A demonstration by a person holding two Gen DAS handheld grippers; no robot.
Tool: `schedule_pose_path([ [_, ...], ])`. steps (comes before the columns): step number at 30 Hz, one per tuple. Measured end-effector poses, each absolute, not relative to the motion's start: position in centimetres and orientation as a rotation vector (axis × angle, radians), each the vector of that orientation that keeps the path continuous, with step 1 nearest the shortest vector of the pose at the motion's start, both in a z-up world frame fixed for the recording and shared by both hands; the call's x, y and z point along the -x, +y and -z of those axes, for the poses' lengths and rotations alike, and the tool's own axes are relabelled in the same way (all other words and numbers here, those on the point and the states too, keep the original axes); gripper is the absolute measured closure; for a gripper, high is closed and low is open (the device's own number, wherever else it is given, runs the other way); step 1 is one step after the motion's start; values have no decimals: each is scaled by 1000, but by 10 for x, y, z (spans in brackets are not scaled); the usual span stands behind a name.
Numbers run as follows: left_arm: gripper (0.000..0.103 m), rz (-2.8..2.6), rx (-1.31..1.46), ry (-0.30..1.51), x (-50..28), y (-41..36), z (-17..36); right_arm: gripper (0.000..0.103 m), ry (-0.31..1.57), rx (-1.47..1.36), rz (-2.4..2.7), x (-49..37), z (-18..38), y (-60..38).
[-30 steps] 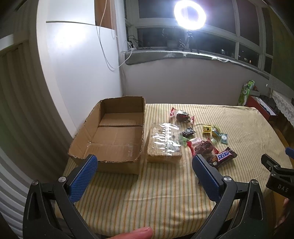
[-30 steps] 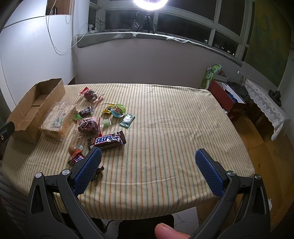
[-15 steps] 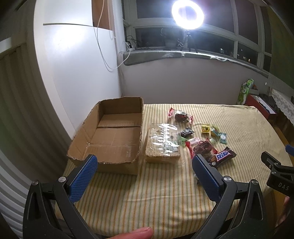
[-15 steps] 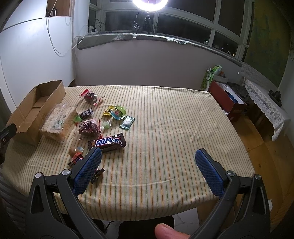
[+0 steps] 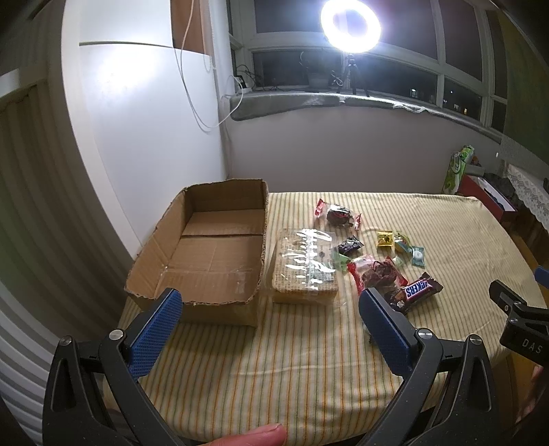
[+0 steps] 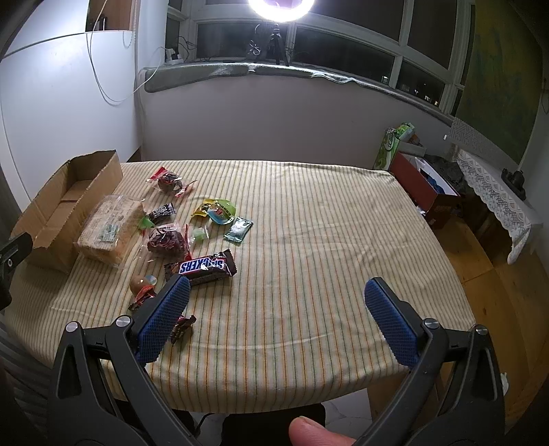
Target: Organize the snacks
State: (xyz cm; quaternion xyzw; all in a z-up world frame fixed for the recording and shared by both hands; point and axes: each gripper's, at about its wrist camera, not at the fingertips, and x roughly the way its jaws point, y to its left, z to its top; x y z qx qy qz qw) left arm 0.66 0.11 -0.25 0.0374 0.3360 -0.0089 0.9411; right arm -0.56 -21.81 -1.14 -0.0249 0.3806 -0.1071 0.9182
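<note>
An empty open cardboard box (image 5: 209, 254) (image 6: 65, 206) sits at the table's left side. Right beside it lies a clear-wrapped cracker pack (image 5: 303, 271) (image 6: 109, 231). Loose snacks are scattered to its right: a Snickers bar (image 5: 417, 291) (image 6: 202, 269), a red-wrapped dark sweet (image 5: 375, 274) (image 6: 168, 242), small candies (image 5: 401, 245) (image 6: 219, 211). My left gripper (image 5: 267, 326) is open, held above the near table edge in front of box and pack. My right gripper (image 6: 276, 317) is open above the striped cloth, its left finger close to the Snickers bar. Neither holds anything.
A yellow striped cloth (image 6: 326, 240) covers the table; its right half is bare. A white wall panel (image 5: 137, 137) stands close behind the box. A red box (image 6: 422, 192) and green bag (image 6: 391, 147) sit on the floor at the right. A ring light (image 5: 350, 25) shines above the windowsill.
Both grippers have drawn back and up a little, so the box and the snacks sit slightly farther away in both views. Nothing on the table has moved.
</note>
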Motion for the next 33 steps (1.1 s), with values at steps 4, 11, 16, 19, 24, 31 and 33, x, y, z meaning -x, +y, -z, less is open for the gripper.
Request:
schedule_pose_path([
  [4,1,17,-78,685,-6,1,4,0,782,51,219,5,11,-218],
  [11,1,17,-78,685,-7,1,5,0,782,51,219,5,11,-218],
  [16,1,16,-80,685,-6,0,6,0,782,53,220,5,12,-218],
  [19,1,17,-80,685,-6,0,6,0,782,51,219,5,12,-218],
  [24,1,16,-80,687,-6,0,6,0,781,51,219,6,12,-218],
  [31,1,16,-81,689,-6,0,7,0,782,50,221,5,13,-218],
  [33,1,18,-81,690,-7,0,7,0,784,49,221,5,14,-218],
])
